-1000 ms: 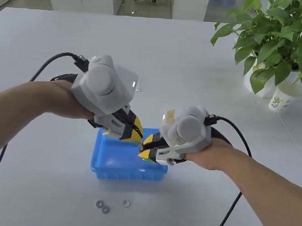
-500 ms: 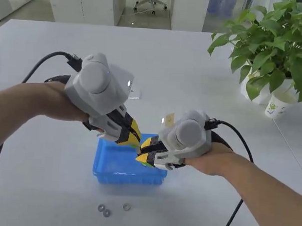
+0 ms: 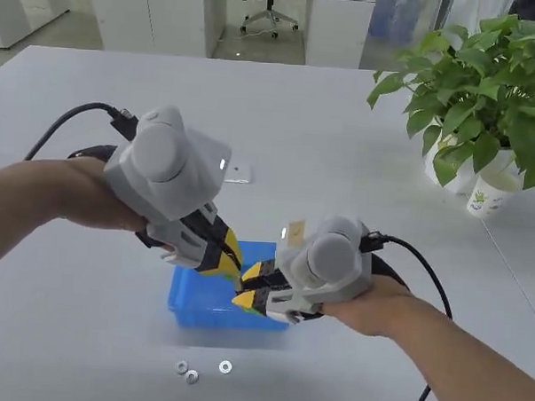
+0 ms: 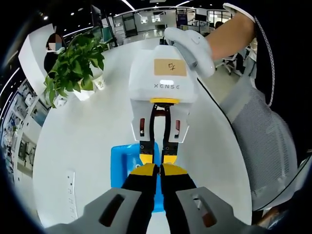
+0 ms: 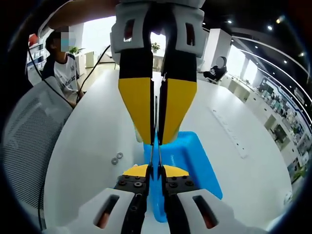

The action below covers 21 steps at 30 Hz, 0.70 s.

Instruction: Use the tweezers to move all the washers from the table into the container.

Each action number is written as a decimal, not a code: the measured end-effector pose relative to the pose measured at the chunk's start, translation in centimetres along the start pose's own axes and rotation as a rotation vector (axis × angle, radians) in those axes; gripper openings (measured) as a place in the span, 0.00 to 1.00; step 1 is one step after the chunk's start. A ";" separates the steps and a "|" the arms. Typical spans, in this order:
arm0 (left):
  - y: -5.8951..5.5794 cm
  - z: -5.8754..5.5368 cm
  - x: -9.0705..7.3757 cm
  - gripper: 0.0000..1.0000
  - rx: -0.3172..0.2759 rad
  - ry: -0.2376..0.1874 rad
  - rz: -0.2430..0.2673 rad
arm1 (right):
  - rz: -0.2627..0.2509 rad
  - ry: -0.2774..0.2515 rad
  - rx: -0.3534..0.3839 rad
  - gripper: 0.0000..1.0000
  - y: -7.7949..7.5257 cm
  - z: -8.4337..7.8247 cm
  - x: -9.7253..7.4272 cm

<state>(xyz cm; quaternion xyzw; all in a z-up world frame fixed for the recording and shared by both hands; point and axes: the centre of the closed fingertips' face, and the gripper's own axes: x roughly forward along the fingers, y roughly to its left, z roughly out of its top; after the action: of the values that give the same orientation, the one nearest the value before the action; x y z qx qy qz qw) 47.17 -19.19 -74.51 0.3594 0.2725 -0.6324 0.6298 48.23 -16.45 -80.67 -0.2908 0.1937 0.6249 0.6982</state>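
Above the container [image 3: 187,305], my left gripper [image 3: 234,263] and right gripper [image 3: 244,286] both pinch shut on the tweezers [image 5: 155,156], I think to regrip them before taking the washers [image 3: 225,366] lying beside the container.

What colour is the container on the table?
Blue. The container shows best in the head view.
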 end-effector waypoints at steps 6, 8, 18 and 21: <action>-0.9 -0.2 -0.2 0.06 -0.005 0.005 -0.002 | 0.005 -0.008 0.005 0.11 0.9 0.3 0.1; -1.3 -0.2 -0.2 0.06 -0.007 0.006 -0.003 | 0.008 -0.009 0.006 0.11 1.3 0.4 0.2; -2.8 -0.7 0.3 0.06 -0.009 0.023 -0.020 | 0.033 -0.006 0.013 0.11 2.9 0.0 0.9; -3.2 -0.8 0.5 0.06 -0.008 0.027 -0.025 | 0.035 -0.007 0.018 0.11 3.3 -0.2 1.0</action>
<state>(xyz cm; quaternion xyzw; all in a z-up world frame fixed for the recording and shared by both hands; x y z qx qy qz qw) 44.15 -18.66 -75.67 0.3619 0.2878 -0.6344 0.6194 45.18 -15.64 -81.94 -0.2790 0.2018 0.6361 0.6905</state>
